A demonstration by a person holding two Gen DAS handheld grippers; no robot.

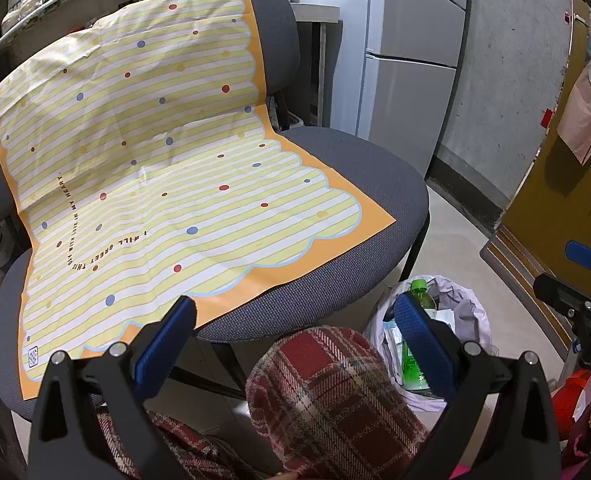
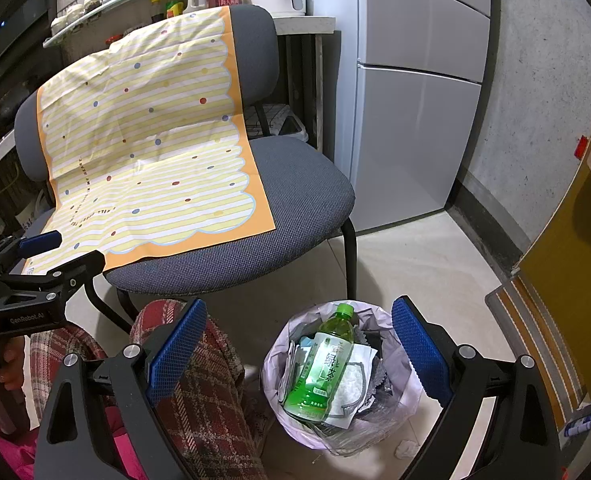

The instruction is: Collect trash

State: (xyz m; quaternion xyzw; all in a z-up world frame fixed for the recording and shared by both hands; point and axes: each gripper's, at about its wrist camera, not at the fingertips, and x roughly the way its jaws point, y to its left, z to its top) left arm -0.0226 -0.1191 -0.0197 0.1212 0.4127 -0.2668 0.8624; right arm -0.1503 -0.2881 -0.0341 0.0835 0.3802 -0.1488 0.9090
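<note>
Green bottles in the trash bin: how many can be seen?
1. A single green bottle lies on top of the papers in the lined trash bin on the floor, cap toward the chair. Others may be buried underneath.

A small trash bin (image 2: 399,412) lined with a pale lilac bag stands on the tiled floor just beside the front right leg of a grey chair. A green tea bottle (image 2: 322,364) with a green cap lies tilted on top of the trash, cap towards the chair, over crumpled white paper (image 2: 355,384) and dark wrappers (image 2: 379,384).
</note>
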